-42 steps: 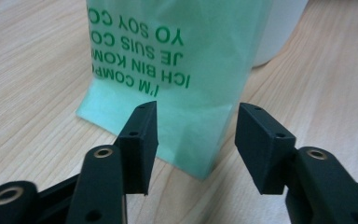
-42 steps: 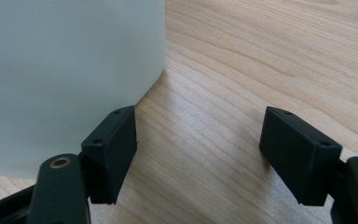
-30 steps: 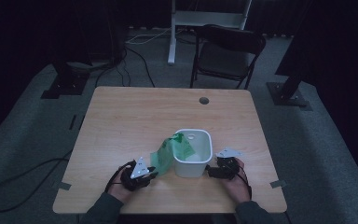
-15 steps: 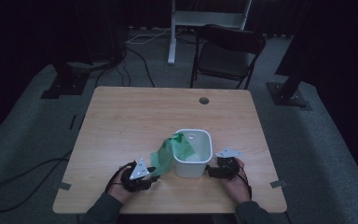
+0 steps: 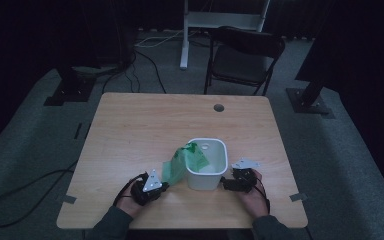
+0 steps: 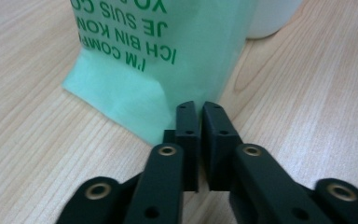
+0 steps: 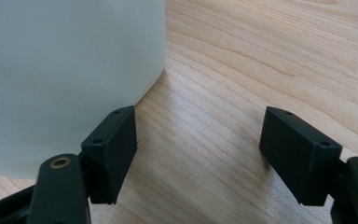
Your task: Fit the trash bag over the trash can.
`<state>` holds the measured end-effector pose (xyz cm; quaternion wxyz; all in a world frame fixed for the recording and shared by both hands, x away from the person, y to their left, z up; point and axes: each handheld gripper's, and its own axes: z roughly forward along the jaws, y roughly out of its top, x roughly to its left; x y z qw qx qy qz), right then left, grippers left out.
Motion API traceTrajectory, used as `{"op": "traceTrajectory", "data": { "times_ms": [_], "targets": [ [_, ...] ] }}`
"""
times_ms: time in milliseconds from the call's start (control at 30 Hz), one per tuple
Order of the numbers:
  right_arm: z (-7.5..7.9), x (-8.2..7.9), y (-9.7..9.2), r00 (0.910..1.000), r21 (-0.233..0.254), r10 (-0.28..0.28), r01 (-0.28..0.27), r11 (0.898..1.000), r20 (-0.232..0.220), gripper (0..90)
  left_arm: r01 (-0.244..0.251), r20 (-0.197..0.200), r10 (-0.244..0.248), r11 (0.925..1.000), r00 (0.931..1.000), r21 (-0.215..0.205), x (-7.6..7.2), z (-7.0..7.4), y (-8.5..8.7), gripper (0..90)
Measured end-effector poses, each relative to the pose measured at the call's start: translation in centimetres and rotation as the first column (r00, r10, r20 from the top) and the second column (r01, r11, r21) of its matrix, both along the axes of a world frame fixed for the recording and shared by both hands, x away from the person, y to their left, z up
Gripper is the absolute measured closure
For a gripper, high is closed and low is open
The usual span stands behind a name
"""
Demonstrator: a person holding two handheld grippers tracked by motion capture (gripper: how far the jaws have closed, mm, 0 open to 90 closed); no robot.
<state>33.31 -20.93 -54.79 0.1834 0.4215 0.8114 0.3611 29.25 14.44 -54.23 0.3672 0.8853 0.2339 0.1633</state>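
Note:
A pale green printed bag (image 5: 182, 162) drapes over the left rim of a white bin (image 5: 202, 181) and down onto the table. My left gripper (image 5: 164, 186) lies low on the table at the bag's lower end. In the left gripper view its jaws (image 6: 199, 108) have just been closing and now stand shut on the bag's (image 6: 158, 60) bottom corner, with the bin (image 6: 270, 16) behind. My right gripper (image 5: 224, 182) sits against the bin's right side. It (image 7: 198, 123) stands open with bare wood between the pads, its left pad touching the bin wall (image 7: 65, 70).
The wooden table (image 5: 145, 130) has a round cable hole (image 5: 218, 107) at the back. A folding chair (image 5: 245, 55) stands beyond the far edge. Cables trail on the floor at the left. Both hands rest near the table's front edge.

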Motion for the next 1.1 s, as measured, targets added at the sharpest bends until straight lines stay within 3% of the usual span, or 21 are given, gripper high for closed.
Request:
{"op": "traceTrajectory", "data": {
  "times_ms": [300, 433, 500, 600, 667, 800, 900, 967, 1100],
  "targets": [
    [0.0, 0.0, 0.0, 1.0, 0.0, 0.0, 0.0, 1.0, 0.0, 26.9, -0.02, -0.009, 0.02, 0.9985, 0.9998, -0.052, 0.2, 0.4, 0.6, 90.0],
    [0.0, 0.0, 0.0, 1.0, 0.0, 0.0, 0.0, 1.0, 0.0, 26.9, -0.029, -0.018, 0.027, 0.994, 0.9995, -0.106, 0.4, 0.8, 1.1, 90.0],
    [0.0, 0.0, 0.0, 1.0, 0.0, 0.0, 0.0, 1.0, 0.0, 26.9, -0.032, -0.015, 0.031, 0.9886, 0.9994, -0.147, 0.5, 1.3, 1.3, 90.0],
    [0.0, 0.0, 0.0, 1.0, 0.0, -0.001, 0.001, 1.0, 0.0, 26.9, -0.037, -0.005, 0.037, 0.9727, 0.9993, -0.229, 0.7, 2.4, 1.9, 90.0],
    [0.0, 0.0, 0.0, 1.0, 0.0, 0.0, 0.0, 1.0, 0.0, 26.9, -0.037, 0.009, 0.041, 0.965, 0.9991, -0.26, 0.7, 3.2, 2.2, 90.0],
    [0.0, 0.0, 0.0, 1.0, -0.001, 0.0, 0.0, 1.0, 0.0, 26.9, -0.031, 0.034, 0.043, 0.9544, 0.9985, -0.297, 0.8, 4.6, 2.7, 90.0],
    [0.0, 0.0, 0.0, 1.0, -0.001, 0.002, -0.002, 1.0, 0.0, 25.5, -0.028, 0.059, 0.049, 0.9504, 0.9971, -0.31, 1.0, 5.8, 2.9, 90.0],
    [0.0, 0.1, 0.1, 1.0, -0.006, 0.001, -0.001, 1.0, -0.008, 20.4, -0.019, 0.081, 0.048, 0.945, 0.9955, -0.326, 1.1, 7.0, 3.1, 90.0],
    [0.0, 0.1, 0.0, 0.9999, -0.007, 0.007, -0.007, 1.0, -0.008, 20.6, 0.016, 0.138, 0.037, 0.9307, 0.9898, -0.366, 1.2, 9.9, 3.3, 90.0]
  ]
}}
